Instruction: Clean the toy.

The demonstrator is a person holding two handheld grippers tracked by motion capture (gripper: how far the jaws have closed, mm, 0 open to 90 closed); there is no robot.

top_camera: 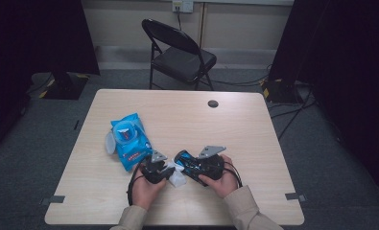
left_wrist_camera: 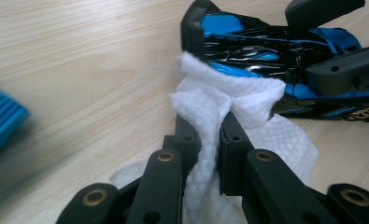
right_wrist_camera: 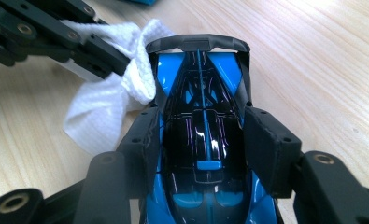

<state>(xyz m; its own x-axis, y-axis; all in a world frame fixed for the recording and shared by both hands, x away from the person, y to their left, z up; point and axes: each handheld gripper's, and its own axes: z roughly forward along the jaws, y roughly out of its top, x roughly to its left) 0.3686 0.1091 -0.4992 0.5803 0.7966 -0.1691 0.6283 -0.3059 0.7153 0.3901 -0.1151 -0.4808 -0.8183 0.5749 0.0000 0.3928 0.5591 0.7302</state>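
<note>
The bottom edge of the right gripper view is cutting off the front of the toy car [right_wrist_camera: 203,154]. The blue pack [left_wrist_camera: 0,123] is looking blurry and is running off the left edge of the left gripper view.

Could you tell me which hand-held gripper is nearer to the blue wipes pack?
Left. The left hand-held gripper, pinching a white wipe, sits just beside the wipes pack; the right hand-held gripper, clamping the toy car, lies farther off.

– What carries it all?
– A pale wooden table [top_camera: 254,124].
– What lies on it?
– A blue wipes pack [top_camera: 129,140] near the left edge; a white wipe [top_camera: 177,178] toward the near edge.
</note>
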